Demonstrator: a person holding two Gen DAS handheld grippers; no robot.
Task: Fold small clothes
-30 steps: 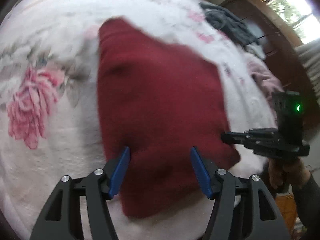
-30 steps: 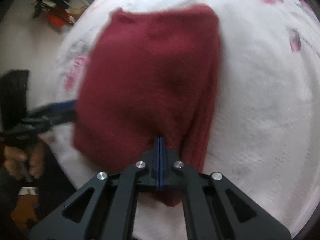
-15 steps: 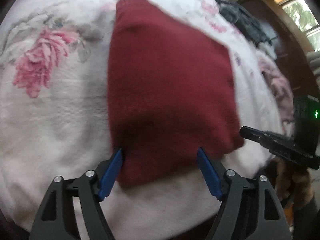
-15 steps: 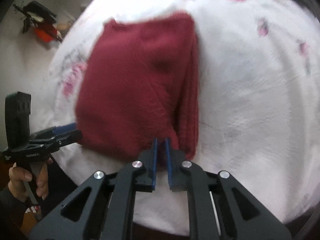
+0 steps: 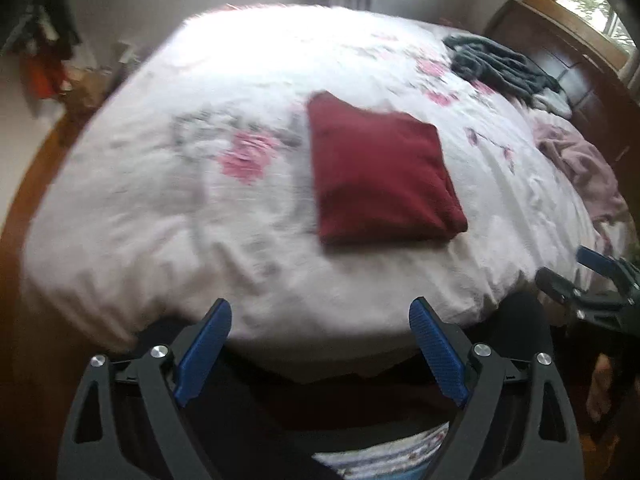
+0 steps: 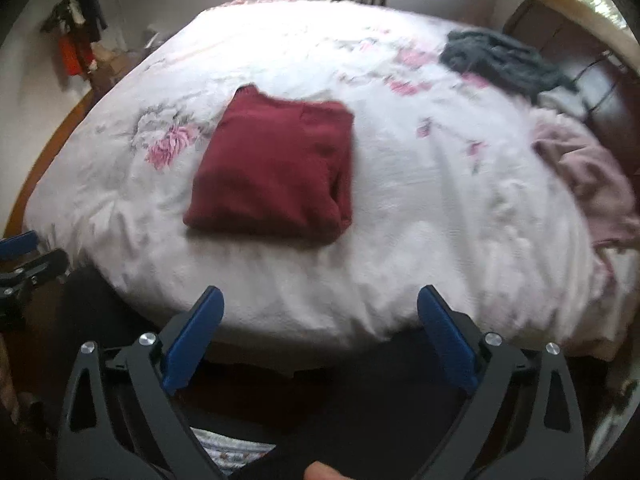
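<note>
Left wrist: left gripper (image 5: 320, 344) and right gripper (image 6: 320, 332) gape wide, empty; folded sweater (image 5: 380, 176) on bed (image 5: 160, 200). No containers, writing.

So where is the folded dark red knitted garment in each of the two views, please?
Left wrist view: the folded dark red knitted garment lies right of centre on the white floral bedcover.
Right wrist view: the garment lies left of centre.
Shared landmark: the dark grey clothes pile at the upper right in both.
</note>
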